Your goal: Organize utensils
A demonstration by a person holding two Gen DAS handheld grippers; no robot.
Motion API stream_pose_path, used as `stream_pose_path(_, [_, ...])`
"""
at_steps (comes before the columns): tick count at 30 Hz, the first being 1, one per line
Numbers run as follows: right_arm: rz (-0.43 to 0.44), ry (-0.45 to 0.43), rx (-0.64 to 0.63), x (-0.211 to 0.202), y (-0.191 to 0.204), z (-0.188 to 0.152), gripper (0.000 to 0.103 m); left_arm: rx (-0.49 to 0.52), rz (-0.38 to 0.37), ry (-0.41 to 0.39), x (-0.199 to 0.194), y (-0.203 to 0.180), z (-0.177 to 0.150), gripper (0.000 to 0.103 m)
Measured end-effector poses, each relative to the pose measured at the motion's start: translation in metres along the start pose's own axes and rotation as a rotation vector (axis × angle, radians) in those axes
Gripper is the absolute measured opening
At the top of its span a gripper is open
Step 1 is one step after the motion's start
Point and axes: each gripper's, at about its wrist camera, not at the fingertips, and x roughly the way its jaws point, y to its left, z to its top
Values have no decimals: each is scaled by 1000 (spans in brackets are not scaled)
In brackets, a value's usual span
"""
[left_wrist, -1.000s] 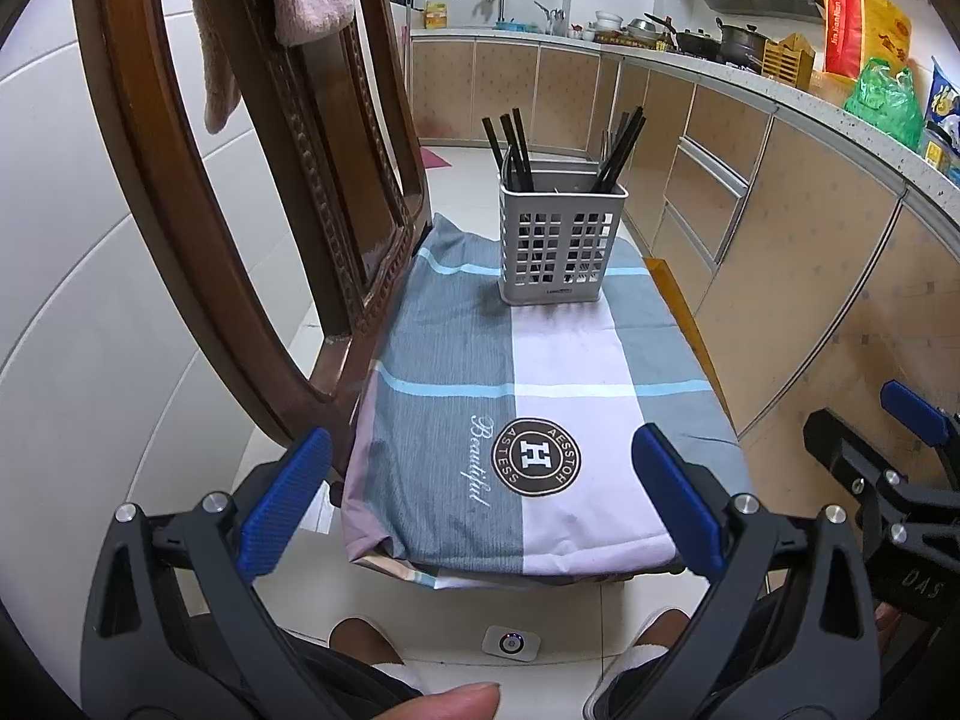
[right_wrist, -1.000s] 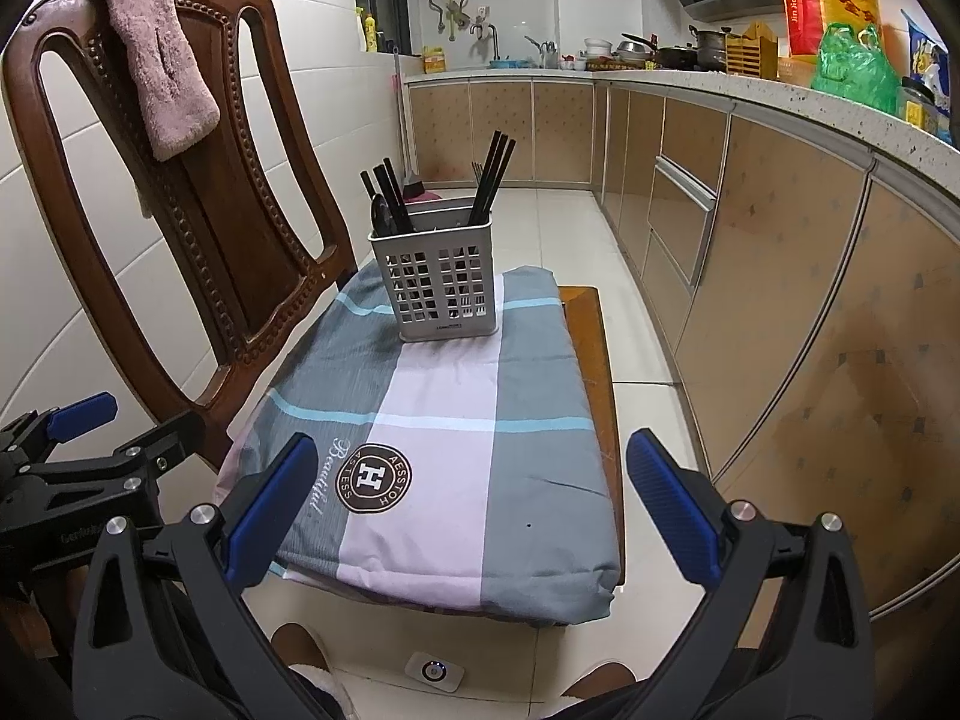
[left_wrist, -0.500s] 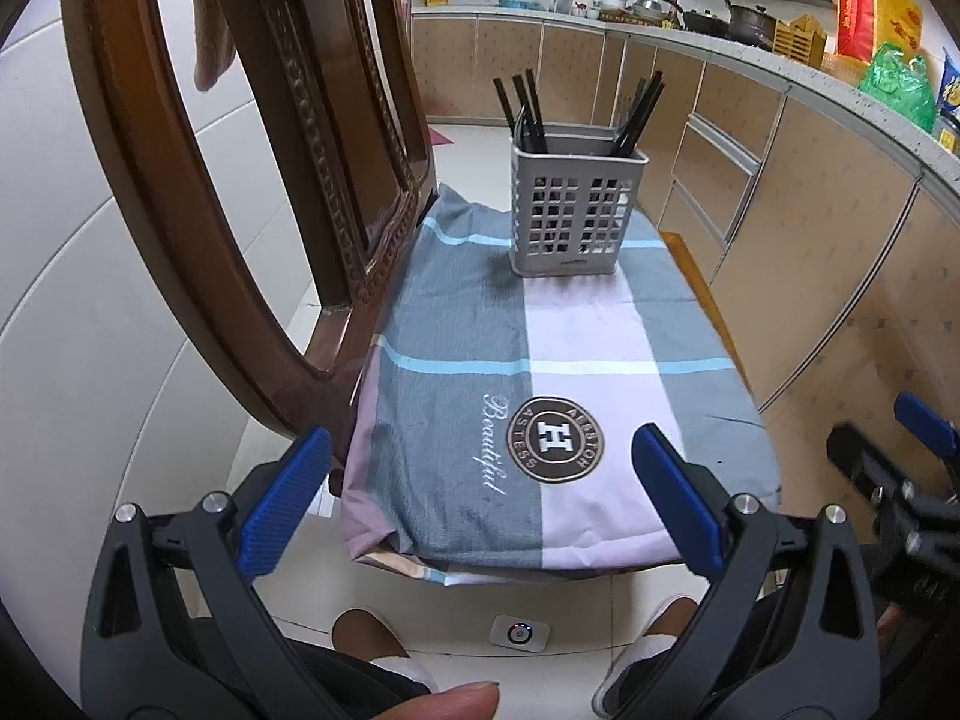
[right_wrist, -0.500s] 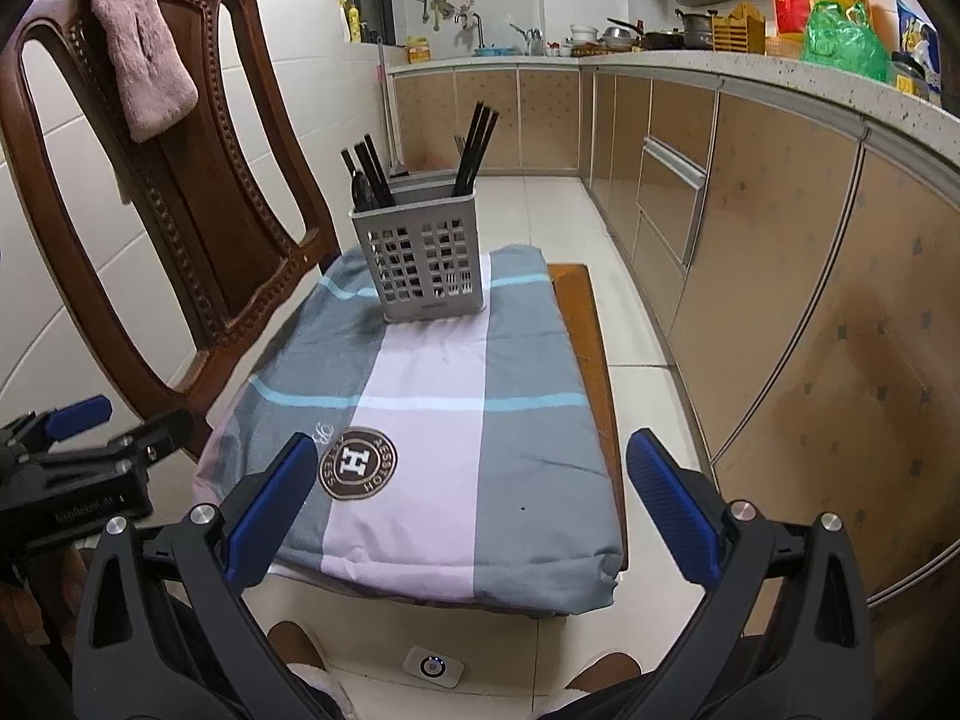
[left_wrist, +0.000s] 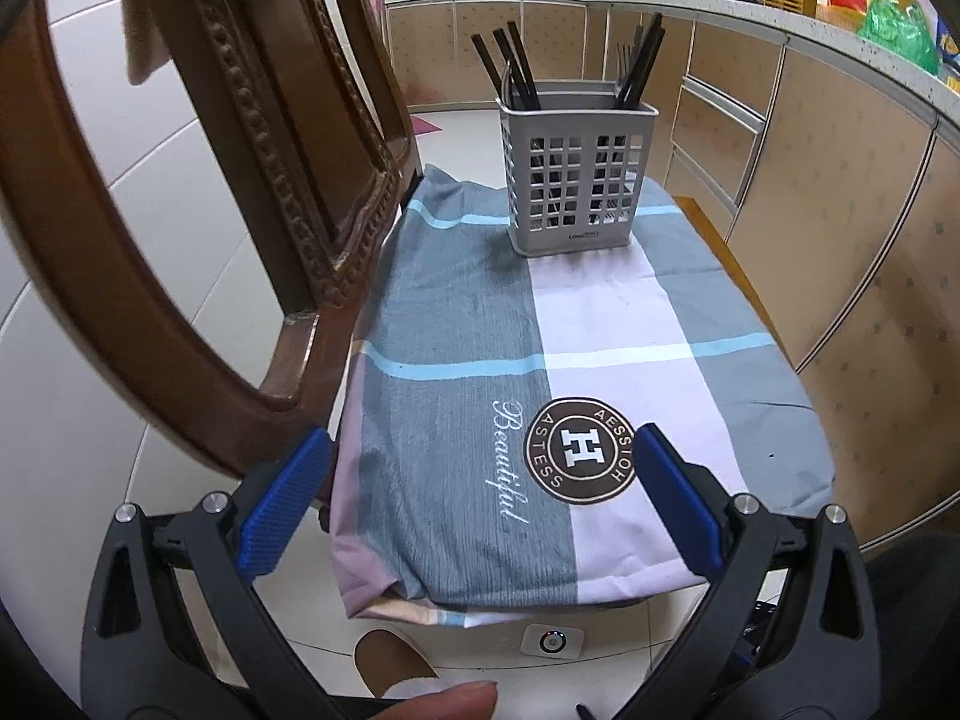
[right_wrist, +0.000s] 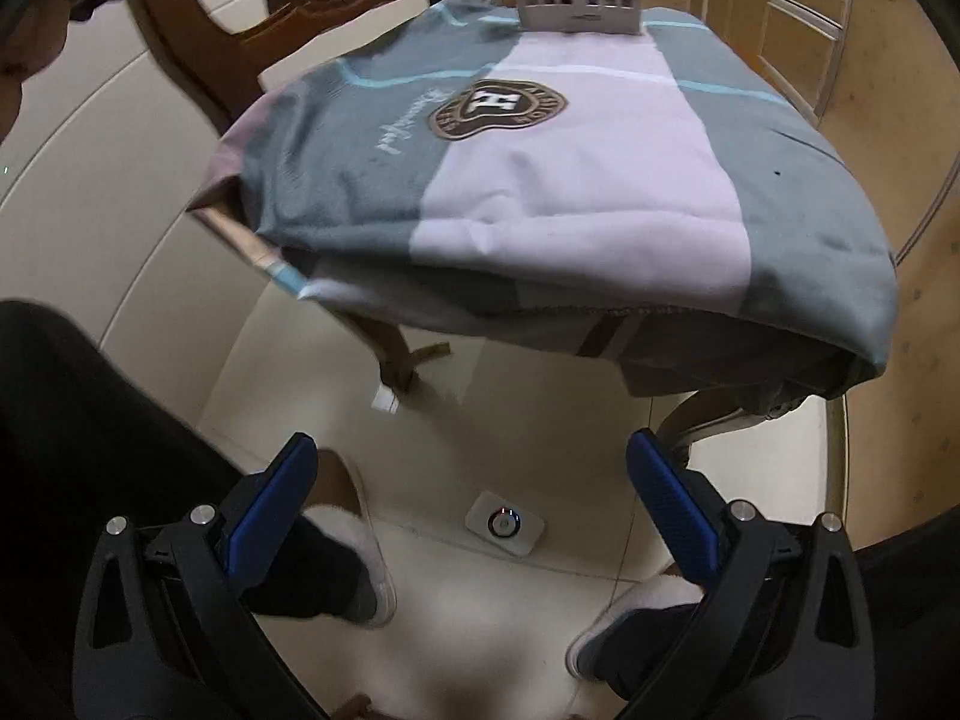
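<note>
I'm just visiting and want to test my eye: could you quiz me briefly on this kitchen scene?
1. True or false: the left tongs are shut on a utensil.
2. Where does the grey utensil basket stand? A) on the floor B) on the patterned cloth C) on the counter
3. Fill in: the right tongs point down at the ____.

Key: 1 false, both tongs are open and empty; 2 B; 3 floor, near a small white device.
</note>
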Motion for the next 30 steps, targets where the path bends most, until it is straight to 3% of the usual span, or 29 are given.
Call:
stream_pose_path(5, [-29, 53, 34, 28, -5, -8, 100, -33, 1, 14, 14, 5, -5, 99])
stream_pose_path(10, [-45, -65, 83, 6, -15, -3, 100, -35, 11, 47, 28, 6, -16, 99])
stream_pose_path(23, [-66, -52, 157, 19, -40, -8, 100, -10, -7, 79, 46, -5, -28, 99])
stream_pose_path(30, [-58, -111, 206, 4, -49, -1, 100, 9, -15, 90, 49, -11, -33, 99])
